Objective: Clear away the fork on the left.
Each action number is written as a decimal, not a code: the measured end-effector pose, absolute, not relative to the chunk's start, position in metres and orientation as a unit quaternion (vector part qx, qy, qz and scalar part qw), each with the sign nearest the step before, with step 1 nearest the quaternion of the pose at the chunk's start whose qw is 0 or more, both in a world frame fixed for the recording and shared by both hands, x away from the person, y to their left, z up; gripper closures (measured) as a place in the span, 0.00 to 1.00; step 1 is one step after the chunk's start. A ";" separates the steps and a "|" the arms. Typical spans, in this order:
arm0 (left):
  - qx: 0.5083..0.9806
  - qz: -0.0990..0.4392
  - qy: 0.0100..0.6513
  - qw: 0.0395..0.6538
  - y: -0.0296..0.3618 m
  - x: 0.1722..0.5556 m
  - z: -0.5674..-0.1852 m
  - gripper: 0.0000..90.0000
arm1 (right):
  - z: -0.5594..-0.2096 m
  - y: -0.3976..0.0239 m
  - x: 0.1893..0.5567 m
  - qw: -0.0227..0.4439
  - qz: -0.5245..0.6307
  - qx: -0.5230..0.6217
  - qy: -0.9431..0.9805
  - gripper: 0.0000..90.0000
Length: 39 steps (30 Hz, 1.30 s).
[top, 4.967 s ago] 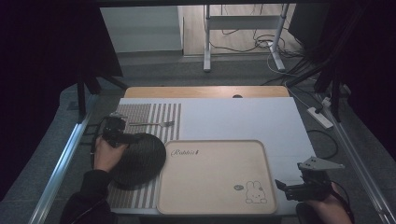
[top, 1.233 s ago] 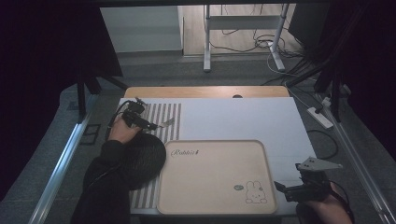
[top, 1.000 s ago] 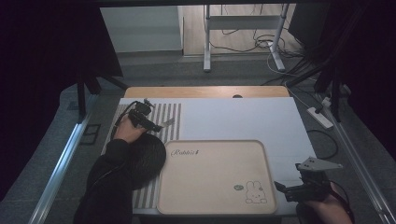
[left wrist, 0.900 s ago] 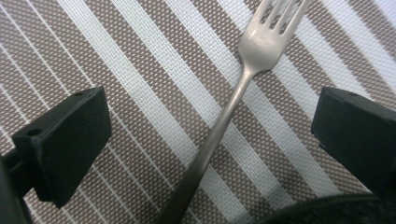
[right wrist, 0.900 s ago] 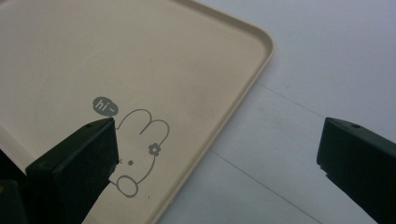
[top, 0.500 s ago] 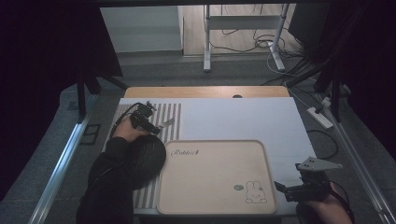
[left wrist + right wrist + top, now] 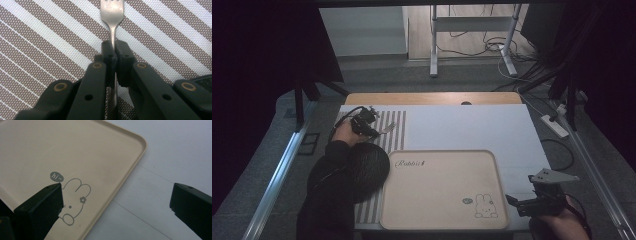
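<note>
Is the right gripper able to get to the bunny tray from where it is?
Probably yes. The right gripper is open and sits beside the tray's near right corner, with nothing between them. The left gripper, shut on the fork, is far off on the striped mat.

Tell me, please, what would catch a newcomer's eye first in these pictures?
Probably the left gripper, its jaws shut on the handle of a metal fork over the striped placemat. Next, the beige tray with its rabbit drawing, near which the right gripper stands open.
</note>
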State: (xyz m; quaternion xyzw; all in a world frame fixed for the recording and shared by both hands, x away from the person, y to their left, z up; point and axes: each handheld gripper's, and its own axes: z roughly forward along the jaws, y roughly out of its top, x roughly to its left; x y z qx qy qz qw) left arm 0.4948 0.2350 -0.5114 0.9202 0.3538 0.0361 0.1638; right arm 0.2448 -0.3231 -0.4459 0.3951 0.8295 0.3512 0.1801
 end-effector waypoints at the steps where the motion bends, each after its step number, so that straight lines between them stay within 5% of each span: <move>1: 0.921 0.038 0.352 0.165 0.235 0.494 -0.511 0.96 | -0.446 -0.323 0.245 0.179 0.352 0.396 0.829 0.00; 14: 0.916 0.100 0.368 0.125 0.249 0.498 -0.500 0.96 | -0.446 -0.324 0.245 0.178 0.354 0.397 0.828 0.00; 39: 0.881 0.031 0.427 0.203 0.259 0.458 -0.463 0.96 | -0.446 -0.323 0.245 0.179 0.351 0.396 0.830 0.00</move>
